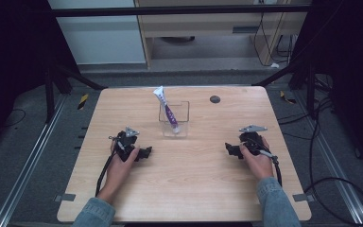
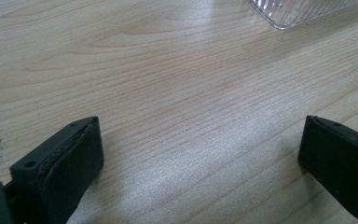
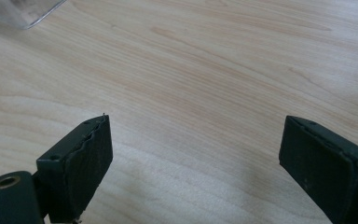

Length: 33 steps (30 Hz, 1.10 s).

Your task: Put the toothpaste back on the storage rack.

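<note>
Left gripper [image 1: 144, 152] fingers [image 2: 70, 163] spread wide, empty, low over bare counter [image 1: 194, 184]. Right gripper [image 1: 230, 149] likewise released, grasping nothing. Clear container [image 1: 174, 119] between and beyond both, holding a tilted white-purple tube [image 1: 167, 109]. Dark disc [image 1: 214, 99] beyond container.

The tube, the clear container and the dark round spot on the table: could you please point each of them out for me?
tube [image 1: 166, 109]: high view, on its white and purple body.
clear container [image 1: 183, 126]: high view, on its right wall.
dark round spot [image 1: 214, 99]: high view, on its centre.
</note>
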Each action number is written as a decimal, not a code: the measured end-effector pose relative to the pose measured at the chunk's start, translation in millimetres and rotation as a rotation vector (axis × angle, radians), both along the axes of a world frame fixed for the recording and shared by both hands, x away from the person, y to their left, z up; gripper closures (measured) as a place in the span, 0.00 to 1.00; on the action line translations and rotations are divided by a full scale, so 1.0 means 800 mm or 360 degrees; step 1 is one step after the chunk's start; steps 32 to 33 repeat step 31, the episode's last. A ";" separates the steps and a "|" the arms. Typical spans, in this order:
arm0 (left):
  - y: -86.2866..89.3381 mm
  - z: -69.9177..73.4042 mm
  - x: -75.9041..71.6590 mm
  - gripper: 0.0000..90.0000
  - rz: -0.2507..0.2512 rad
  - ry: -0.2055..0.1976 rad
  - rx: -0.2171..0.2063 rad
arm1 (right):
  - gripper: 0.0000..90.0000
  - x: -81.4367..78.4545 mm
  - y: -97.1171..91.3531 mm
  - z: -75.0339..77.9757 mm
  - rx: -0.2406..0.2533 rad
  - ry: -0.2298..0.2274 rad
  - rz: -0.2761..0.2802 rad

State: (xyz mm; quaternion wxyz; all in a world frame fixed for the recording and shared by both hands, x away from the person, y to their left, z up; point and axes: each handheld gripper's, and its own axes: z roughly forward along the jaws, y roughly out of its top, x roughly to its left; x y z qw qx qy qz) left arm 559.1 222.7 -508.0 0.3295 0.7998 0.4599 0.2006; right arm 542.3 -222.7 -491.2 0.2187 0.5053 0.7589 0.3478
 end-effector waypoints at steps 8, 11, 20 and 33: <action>0.000 0.000 0.000 0.00 0.0000 0.0000 -0.0001 | 0.11 0.008 -0.006 -0.010 -0.0008 -0.0006 -0.0085; 0.000 0.000 0.000 0.00 0.0000 0.0000 0.0000 | 0.11 0.012 -0.007 -0.012 -0.0005 -0.0026 -0.0136; 0.000 0.000 0.000 0.00 0.0000 0.0000 -0.0001 | 0.09 0.019 -0.005 -0.024 -0.0035 0.0010 -0.0162; 0.000 0.000 0.000 0.00 -0.0004 0.0000 0.0004 | 0.00 0.018 0.008 -0.026 -0.0050 0.0048 -0.0320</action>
